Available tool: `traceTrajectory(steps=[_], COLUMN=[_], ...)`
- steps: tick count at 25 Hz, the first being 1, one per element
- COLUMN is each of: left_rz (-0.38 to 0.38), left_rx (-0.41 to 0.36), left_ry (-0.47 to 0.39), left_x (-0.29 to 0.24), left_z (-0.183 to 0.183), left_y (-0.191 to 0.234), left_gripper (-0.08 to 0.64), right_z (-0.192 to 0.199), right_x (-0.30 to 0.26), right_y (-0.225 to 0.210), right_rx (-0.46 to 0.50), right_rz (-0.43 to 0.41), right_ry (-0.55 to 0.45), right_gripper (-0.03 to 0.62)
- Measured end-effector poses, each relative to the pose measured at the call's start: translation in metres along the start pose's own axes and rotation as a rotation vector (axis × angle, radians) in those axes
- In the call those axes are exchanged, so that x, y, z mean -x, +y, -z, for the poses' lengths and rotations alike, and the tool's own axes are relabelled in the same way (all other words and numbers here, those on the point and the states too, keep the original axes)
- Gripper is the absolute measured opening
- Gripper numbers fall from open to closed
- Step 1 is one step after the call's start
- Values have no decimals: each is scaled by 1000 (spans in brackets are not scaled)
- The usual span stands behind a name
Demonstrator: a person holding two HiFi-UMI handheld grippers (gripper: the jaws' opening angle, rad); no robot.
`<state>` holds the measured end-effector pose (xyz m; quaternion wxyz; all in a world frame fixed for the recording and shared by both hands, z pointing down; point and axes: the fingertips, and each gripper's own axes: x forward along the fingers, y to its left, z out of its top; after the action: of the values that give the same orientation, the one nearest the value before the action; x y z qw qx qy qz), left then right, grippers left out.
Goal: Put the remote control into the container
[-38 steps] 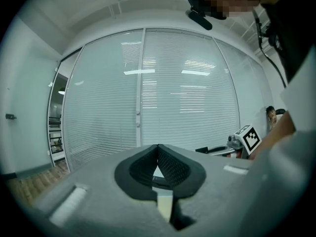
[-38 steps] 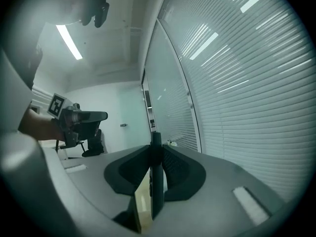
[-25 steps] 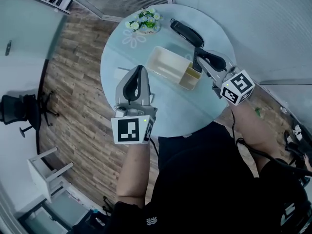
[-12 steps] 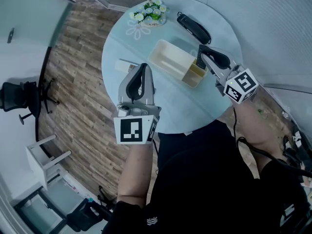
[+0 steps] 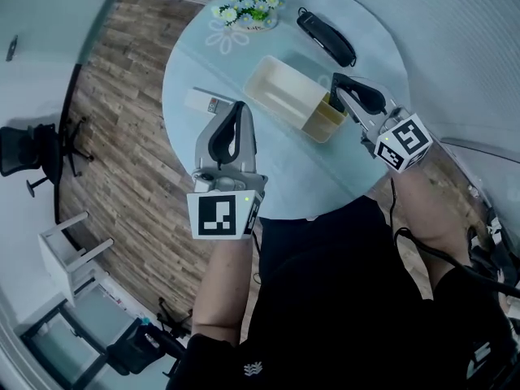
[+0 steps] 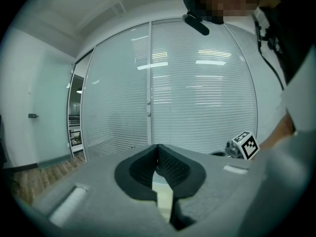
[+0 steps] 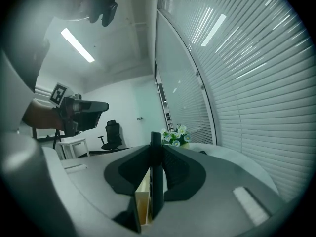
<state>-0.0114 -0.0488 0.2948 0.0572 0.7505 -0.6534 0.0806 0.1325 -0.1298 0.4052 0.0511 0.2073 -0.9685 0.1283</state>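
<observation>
The round glass desk [image 5: 187,63] looks smooth, so I think things could slide on it easily. The cream container [image 5: 280,96] sits in the middle of it and looks light. If it gets bumped on its wall, it might slip away or tip. The left gripper [image 5: 236,108] is closed with nothing in it. It hangs near the container but does not touch it, so nothing holds the box steady. The right gripper [image 5: 335,84] is squeezed onto the remote control [image 7: 155,181], which stands straight up, thin side on. The remote control's bottom end is right by the wall of the small end part of the container. I cannot tell if it is inside yet or just over the edge. If it lands on the thin wall, it could push the box away. If it is let go too high, it could fall over and drop out. A second black remote [image 5: 326,37] lies behind, well apart.
</observation>
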Motion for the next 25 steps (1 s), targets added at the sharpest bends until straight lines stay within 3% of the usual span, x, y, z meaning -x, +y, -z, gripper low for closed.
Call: traceTrajectory(steps=[9,25], left_rz=[7,5], left_rx=[-3,-9], left_ry=[18,29], left_x=[-11,-5], left_z=[16,26], left_y=[-2,-2], left_gripper=[2,2], right_z=[10,46], right_x=[-1,3], right_y=[7,9], right_rx=[30,13], right_rz=[-36,-13], right_ry=[-3,26], right_gripper=[78,87])
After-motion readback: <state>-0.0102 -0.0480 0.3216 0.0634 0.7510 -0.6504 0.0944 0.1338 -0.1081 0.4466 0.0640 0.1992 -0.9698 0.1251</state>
